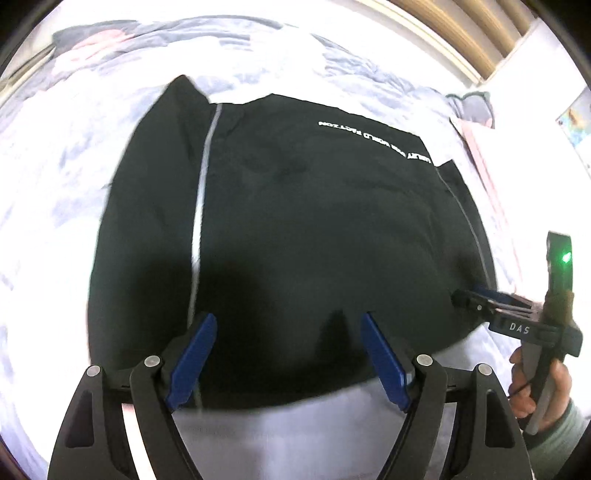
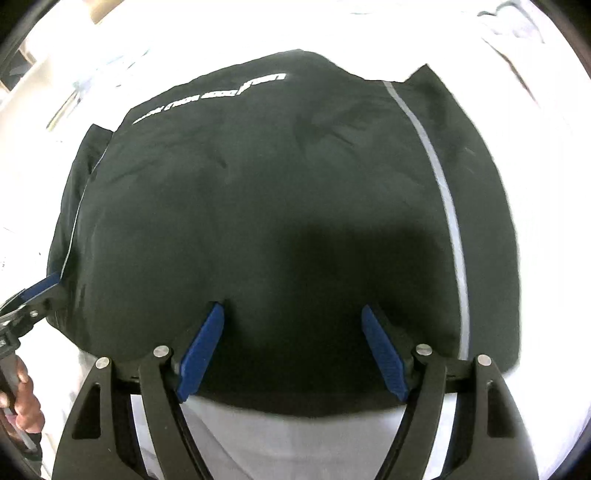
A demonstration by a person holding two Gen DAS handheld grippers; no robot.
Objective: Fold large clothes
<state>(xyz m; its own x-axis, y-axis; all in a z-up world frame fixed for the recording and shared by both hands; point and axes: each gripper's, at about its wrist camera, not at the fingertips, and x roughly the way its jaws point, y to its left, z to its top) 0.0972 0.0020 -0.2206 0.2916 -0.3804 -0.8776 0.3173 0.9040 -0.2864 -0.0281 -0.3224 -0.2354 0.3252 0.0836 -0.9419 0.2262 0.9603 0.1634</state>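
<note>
A black garment lies folded flat on the white bed, with a grey stripe down one side and white lettering near its far edge. My left gripper hangs open over the near hem with nothing between its blue pads. In the right wrist view the same garment fills the middle, and my right gripper stands open above the near hem, also with nothing in it. Each gripper shows in the other's view at the garment's side edge: the right gripper and the left gripper.
White bedding surrounds the garment. A heap of grey and pink cloth lies at the far left, a pink item and grey cloth at the far right. Wooden slats stand behind. A person's hand holds the right gripper.
</note>
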